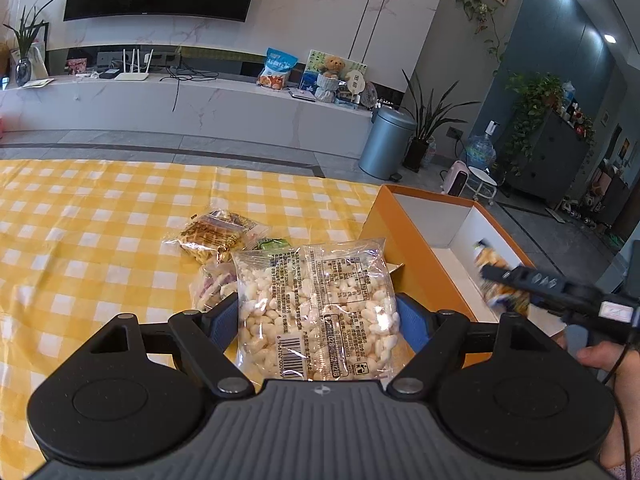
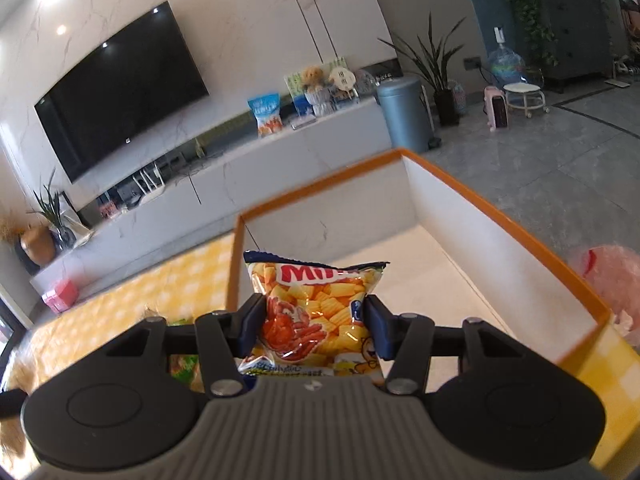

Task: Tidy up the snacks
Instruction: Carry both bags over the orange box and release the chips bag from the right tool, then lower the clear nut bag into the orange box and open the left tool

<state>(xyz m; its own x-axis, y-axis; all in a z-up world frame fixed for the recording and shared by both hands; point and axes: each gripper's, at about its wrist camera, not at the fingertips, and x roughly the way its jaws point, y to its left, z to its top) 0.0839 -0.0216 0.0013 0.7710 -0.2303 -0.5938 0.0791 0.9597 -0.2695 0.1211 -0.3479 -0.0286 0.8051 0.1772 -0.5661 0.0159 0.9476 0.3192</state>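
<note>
Yellow checked tablecloth (image 1: pixel 80 216) fills the left wrist view; at lower centre the left gripper (image 1: pixel 316 316) is clamped on a clear bag of white puffs (image 1: pixel 316 304), beside the orange box (image 1: pixel 404 276), with more packets (image 1: pixel 220 236) waiting behind.

Right wrist view: centre frame, the right gripper (image 2: pixel 314 328) pinches a yellow chip packet (image 2: pixel 316 312) above the box's white floor (image 2: pixel 420 280). It looks like the placing step; next comes lowering and letting go.
</note>
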